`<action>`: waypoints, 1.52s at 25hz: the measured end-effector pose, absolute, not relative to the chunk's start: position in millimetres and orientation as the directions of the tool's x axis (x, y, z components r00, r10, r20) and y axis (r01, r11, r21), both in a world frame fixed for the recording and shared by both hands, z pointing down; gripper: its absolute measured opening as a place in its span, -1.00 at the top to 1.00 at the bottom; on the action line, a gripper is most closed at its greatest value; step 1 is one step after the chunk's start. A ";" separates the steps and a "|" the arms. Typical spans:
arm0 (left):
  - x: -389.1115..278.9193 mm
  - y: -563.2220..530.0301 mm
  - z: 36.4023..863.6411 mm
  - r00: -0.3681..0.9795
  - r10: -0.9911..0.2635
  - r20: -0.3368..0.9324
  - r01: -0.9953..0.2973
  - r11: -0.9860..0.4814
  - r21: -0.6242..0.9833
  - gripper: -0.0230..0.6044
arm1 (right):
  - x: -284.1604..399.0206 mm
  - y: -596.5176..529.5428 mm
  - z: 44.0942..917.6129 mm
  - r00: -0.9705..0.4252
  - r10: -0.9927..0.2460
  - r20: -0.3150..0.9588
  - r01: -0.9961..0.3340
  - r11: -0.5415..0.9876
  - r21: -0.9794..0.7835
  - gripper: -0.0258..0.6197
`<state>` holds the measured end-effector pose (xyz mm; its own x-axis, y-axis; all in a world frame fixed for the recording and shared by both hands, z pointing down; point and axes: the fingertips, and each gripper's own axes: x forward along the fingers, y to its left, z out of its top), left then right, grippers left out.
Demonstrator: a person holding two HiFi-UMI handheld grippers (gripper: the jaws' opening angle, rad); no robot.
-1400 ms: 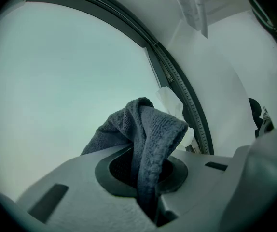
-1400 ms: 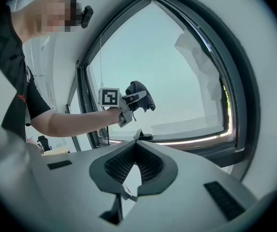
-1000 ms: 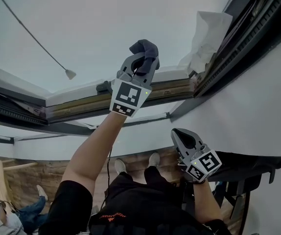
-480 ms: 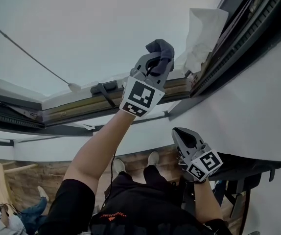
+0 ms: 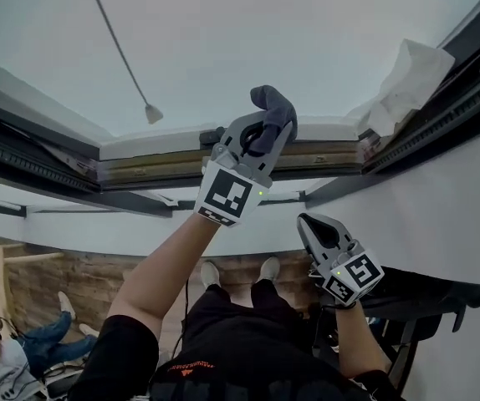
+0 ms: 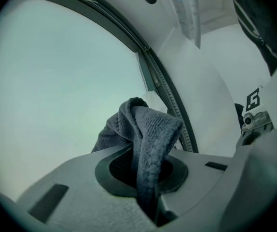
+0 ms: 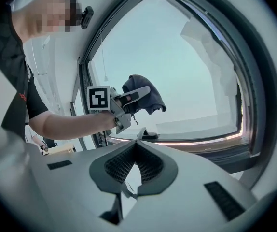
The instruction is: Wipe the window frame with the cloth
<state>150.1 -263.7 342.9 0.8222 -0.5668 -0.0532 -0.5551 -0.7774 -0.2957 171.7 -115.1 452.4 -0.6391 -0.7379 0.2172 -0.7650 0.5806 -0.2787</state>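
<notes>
A dark grey cloth (image 5: 275, 111) is bunched in my left gripper (image 5: 262, 134), which is shut on it and raised overhead against the glass, just above the window frame's lower rail (image 5: 156, 164). In the left gripper view the cloth (image 6: 148, 129) rises out of the shut jaws, with the frame's dark seal (image 6: 170, 98) behind it. My right gripper (image 5: 317, 226) hangs lower, by the white wall, shut and holding nothing. The right gripper view looks past its shut tips (image 7: 137, 144) at the left gripper (image 7: 139, 96) and cloth (image 7: 148, 96) above the rail (image 7: 201, 140).
A dark window handle (image 5: 212, 135) sits on the rail just left of the cloth. A blind cord with a weight (image 5: 150, 114) hangs across the glass. Crumpled white sheeting (image 5: 407, 78) is stuck in the upper right corner. A black shelf (image 5: 428, 284) juts out at lower right.
The left gripper and cloth slid right along the rail away from the handle, then came back a little toward it. The head view has tilted. The right gripper has hardly moved.
</notes>
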 end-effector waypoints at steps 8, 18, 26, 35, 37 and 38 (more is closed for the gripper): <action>-29.9 -275.5 367.0 0.677 -0.736 -0.015 -0.708 -0.646 -0.284 0.79 | 80.2 -125.4 448.7 -0.706 -0.667 0.238 -0.708 0.657 -0.260 0.91; -215.7 -294.8 396.3 0.490 -0.870 0.051 -0.815 -0.479 -0.326 0.79 | -10.6 -132.8 443.2 -0.760 -0.603 0.242 -0.650 0.722 -0.240 0.91; -228.4 -324.0 424.9 0.485 -0.869 0.098 -0.824 -0.492 -0.279 0.79 | -6.8 -134.8 444.5 -0.742 -0.617 0.263 -0.669 0.705 -0.234 0.91; -116.9 -330.6 434.1 0.607 -0.785 0.124 -0.738 -0.615 -0.277 0.79 | 49.8 -136.2 451.8 -0.702 -0.669 0.244 -0.712 0.650 -0.266 0.91; -90.9 -329.8 434.6 0.629 -0.766 0.131 -0.719 -0.638 -0.278 0.79 | 61.7 -135.6 452.6 -0.697 -0.677 0.238 -0.717 0.642 -0.273 0.91; -77.7 -330.0 433.7 0.640 -0.757 0.132 -0.709 -0.648 -0.278 0.79 | 68.3 -135.5 452.2 -0.692 -0.682 0.234 -0.720 0.636 -0.276 0.91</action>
<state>-77.7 -330.0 433.7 0.6399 -0.7571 0.1319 -0.7093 -0.6479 -0.2778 68.3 -135.5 452.2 -0.6925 -0.6824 0.2342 -0.7204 0.6364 -0.2756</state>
